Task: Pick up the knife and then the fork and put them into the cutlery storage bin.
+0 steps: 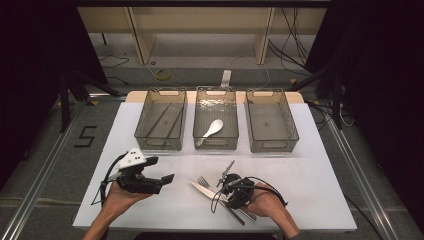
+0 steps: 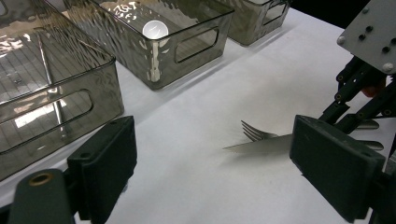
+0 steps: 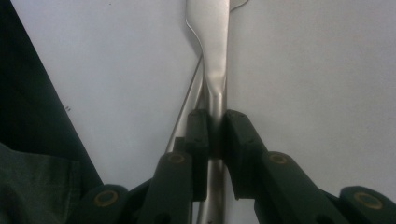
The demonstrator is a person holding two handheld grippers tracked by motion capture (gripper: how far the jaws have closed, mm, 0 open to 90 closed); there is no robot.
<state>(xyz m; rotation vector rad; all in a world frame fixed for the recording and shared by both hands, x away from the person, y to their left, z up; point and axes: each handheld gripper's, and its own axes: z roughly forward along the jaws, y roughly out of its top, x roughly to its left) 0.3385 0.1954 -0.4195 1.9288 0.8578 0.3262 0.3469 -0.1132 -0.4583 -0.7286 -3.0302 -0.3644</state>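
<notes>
- Table [image 1: 150,210] covered in white; three smoky clear bins in a row at the far side: left bin [image 1: 161,120] holds what look like chopsticks, middle bin [image 1: 215,117] holds a white spoon [image 1: 212,129], right bin [image 1: 271,120] looks empty
- Loose cutlery lies near the right hand, at the near edge, right of centre: a knife [image 1: 202,189] and a fork [image 1: 202,181] side by side, touching or overlapping, tips pointing far-left
- Right gripper [image 3: 212,126]: jaws nearly together, pads pressed on the narrow neck of the knife [image 3: 210,46] just behind the blade; a second thin metal piece, probably the fork handle, runs beside it on the left, outside the pads as far as I can tell
- Left gripper [image 1: 167,178]: jaws wide apart, nothing between them, held above the cloth to the left of the cutlery; its own view looks across at the fork tines [image 2: 254,133] and knife blade [image 2: 257,145]
- Handling judgement: knife is stiff, thin, fairly light, polished steel, so slippery against flat pads and prone to pivoting; not fragile
- Grip at the neck sits near balance; a hold further back on the handle would let the blade droop
- Risk: neighbouring fork may drag along when the knife lifts
</notes>
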